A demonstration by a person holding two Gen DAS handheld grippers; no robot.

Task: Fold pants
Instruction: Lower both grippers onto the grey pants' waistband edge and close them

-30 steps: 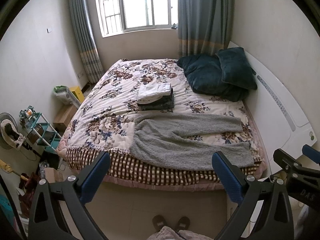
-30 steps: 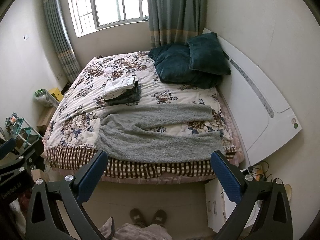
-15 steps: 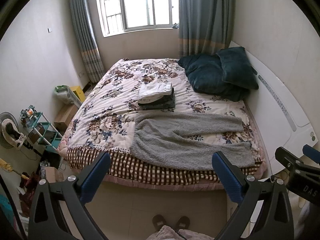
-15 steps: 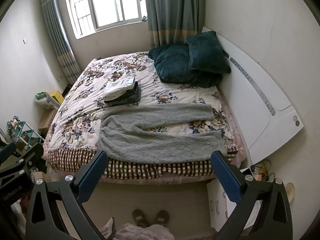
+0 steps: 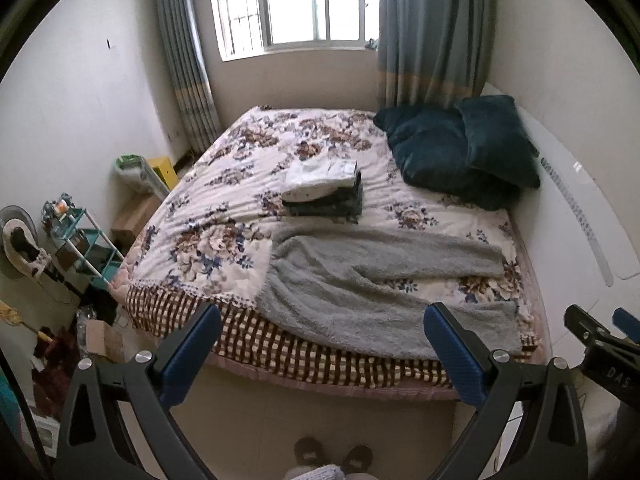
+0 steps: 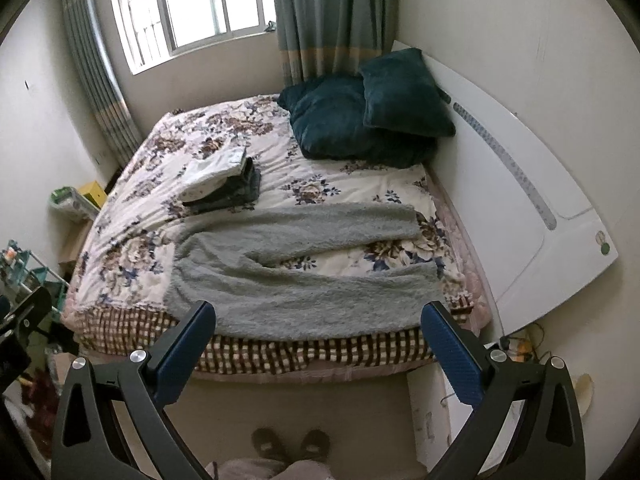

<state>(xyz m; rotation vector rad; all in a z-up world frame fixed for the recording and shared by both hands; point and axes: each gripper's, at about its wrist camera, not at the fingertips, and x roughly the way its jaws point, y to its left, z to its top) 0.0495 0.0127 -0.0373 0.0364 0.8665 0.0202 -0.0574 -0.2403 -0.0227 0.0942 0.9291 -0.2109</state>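
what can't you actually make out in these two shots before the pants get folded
- Folded stack: in both views the white top piece hides the dark garments below, so their count is unclear.
- Grey pants: the left wrist view has the left gripper's right finger across the near leg's hem.
- Shelf clutter: too small to make out.
- Person: both views cut off all but slippers.

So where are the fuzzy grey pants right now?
The grey pants lie spread flat on the near edge of the bed, legs pointing toward the white headboard on the right, just in front of the small stack of folded clothes.
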